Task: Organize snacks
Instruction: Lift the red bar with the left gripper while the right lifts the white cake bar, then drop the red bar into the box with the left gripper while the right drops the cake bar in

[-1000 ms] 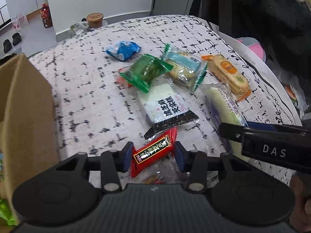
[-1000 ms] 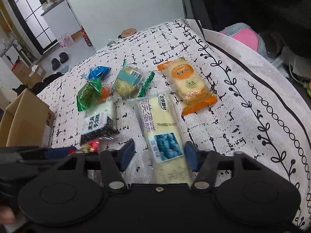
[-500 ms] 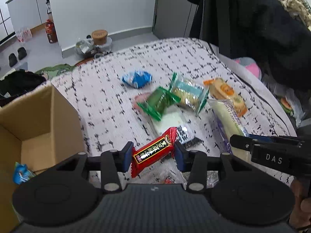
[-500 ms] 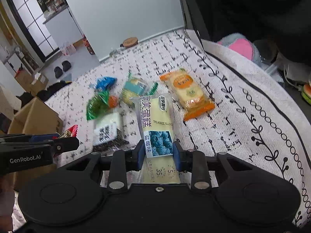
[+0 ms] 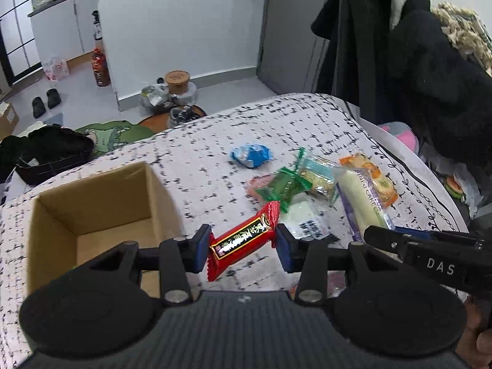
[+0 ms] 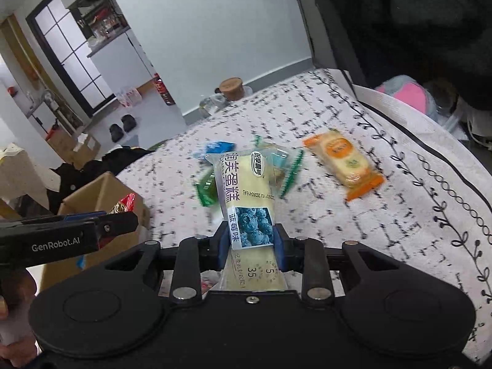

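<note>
Bedcover point(image 5: 215, 160): white, scattered black dashes, black vine-and-loop border. Cardboard box point(image 5: 92, 203): plain brown. Candy bar point(image 5: 246, 240) beside the box: red wrapper, black label panel with gold lettering. Cake packet point(image 6: 246, 196): pale yellow, dark lettering, blueberry picture. Biscuit packet point(image 6: 344, 163), right of the cake packet: orange ends, yellow centre. Small pouch point(image 5: 252, 155), beyond the box: blue and white. Green packet point(image 5: 279, 187): translucent green. Gripper pads point(image 5: 201, 249): blue.

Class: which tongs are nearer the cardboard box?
Left. The left tongs sit beside the cardboard box; the right tongs are farther, on the far side.
</note>
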`<act>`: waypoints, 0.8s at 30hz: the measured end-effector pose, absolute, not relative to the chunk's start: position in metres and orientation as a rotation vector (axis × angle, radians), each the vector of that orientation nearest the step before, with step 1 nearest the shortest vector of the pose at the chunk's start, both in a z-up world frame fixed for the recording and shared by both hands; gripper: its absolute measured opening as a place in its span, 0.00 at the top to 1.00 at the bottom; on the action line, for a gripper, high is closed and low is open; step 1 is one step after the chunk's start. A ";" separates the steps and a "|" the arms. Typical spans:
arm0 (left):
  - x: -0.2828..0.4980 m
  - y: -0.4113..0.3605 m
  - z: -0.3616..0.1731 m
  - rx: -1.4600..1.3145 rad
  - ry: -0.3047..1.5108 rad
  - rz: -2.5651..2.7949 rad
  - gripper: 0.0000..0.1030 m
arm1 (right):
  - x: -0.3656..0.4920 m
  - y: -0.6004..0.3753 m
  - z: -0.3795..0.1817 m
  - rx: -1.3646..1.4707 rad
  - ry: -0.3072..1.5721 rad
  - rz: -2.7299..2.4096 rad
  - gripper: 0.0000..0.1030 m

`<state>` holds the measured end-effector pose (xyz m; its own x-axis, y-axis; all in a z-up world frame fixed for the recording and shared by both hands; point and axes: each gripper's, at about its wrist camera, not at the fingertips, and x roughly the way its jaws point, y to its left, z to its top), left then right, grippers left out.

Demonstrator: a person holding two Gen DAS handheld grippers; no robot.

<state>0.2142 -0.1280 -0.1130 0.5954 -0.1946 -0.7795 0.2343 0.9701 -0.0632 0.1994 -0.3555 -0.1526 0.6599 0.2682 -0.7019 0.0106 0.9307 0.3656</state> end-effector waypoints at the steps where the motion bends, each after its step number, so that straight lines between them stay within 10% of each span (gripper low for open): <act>1: 0.213 -0.123 -0.111 0.045 0.896 -0.242 0.58 | 0.199 -0.352 -0.151 0.356 0.838 0.154 0.72; 24: 0.190 -0.029 -0.091 -0.081 0.835 -0.110 0.57 | 0.198 -0.275 -0.127 0.322 0.802 0.247 0.73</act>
